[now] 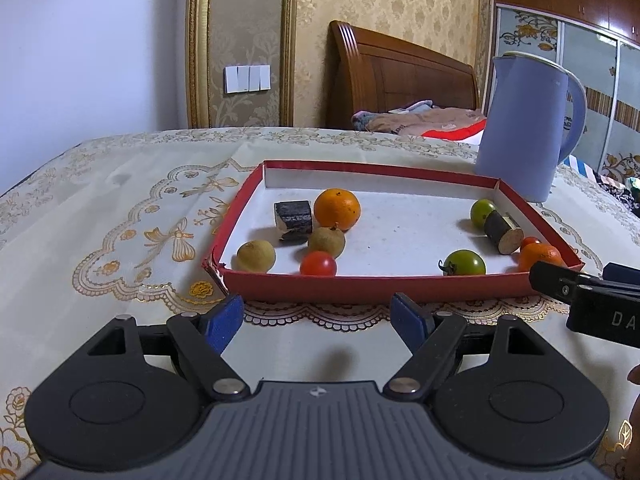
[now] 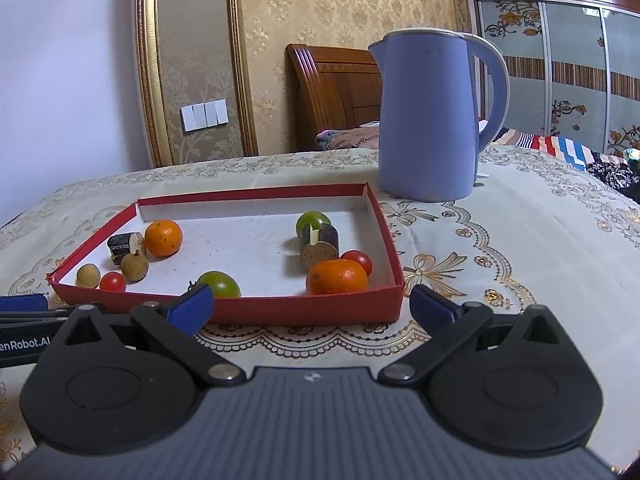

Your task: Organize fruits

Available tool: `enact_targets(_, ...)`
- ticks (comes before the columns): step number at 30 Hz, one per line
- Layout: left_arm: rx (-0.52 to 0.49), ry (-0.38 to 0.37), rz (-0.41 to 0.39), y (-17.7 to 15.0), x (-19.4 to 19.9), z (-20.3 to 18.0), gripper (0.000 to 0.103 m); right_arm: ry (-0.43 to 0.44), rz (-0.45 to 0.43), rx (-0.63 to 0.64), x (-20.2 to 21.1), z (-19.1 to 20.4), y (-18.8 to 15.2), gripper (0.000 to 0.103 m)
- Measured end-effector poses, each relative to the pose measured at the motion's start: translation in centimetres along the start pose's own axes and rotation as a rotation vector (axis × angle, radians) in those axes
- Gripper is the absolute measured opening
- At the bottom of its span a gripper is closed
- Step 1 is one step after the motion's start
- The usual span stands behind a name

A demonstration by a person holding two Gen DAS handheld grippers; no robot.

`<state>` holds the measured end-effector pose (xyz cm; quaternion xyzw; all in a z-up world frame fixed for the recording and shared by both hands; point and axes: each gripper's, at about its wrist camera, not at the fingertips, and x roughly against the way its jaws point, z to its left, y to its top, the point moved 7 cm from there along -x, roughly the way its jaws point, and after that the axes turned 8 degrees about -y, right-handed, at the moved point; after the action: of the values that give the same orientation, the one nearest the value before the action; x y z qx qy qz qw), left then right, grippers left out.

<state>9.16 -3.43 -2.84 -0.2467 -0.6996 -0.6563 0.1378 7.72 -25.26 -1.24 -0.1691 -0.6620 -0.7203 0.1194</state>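
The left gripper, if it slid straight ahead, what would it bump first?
Probably the near wall of the red box. The left gripper points at it, fingers open and empty, with only tablecloth between. It tilts downward, though, so it might touch the cloth first.

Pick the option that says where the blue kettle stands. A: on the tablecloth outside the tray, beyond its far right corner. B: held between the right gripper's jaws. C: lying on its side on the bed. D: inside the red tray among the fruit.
A: the blue kettle stands upright on the tablecloth just beyond the far right corner of the red tray, with no fruit around it and neither gripper on it.
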Motion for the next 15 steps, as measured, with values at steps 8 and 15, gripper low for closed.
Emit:
enact_targets(8, -0.003, 0.002, 0.002, -0.04, -0.03, -0.05, 0.080, -0.002, 0.003, 0.000, -0.05, -0.10, 0.00, 0.103)
enact_targets(15, -0.002, 0.002, 0.008, -0.05, -0.12, 0.00, 0.080, -0.003, 0.006, 0.001, -0.11, -0.12, -0.01, 0.103)
